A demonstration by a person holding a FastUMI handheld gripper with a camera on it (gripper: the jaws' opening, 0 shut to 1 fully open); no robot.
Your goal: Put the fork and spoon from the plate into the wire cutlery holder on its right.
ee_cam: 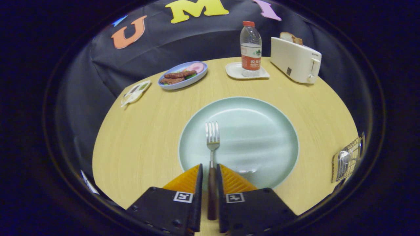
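While our hand-held gripper point(210, 173) pinches the fork point(212, 144) by its handle above the plate point(262, 131), we log 1 spoon point(343, 160) in the wire cutlery holder point(352, 154), so we judge the fork goes next.

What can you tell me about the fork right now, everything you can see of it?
The fork looks like shiny metal at the head, with four tines and a narrow neck, and a dark brownish handle. It runs straight ahead along the gripper, tines pointing away over the pale green plate. The handle sits between the two orange fingers, which appear closed against it on both sides. Whether the tines rest on the plate or are lifted off it, I cannot tell.
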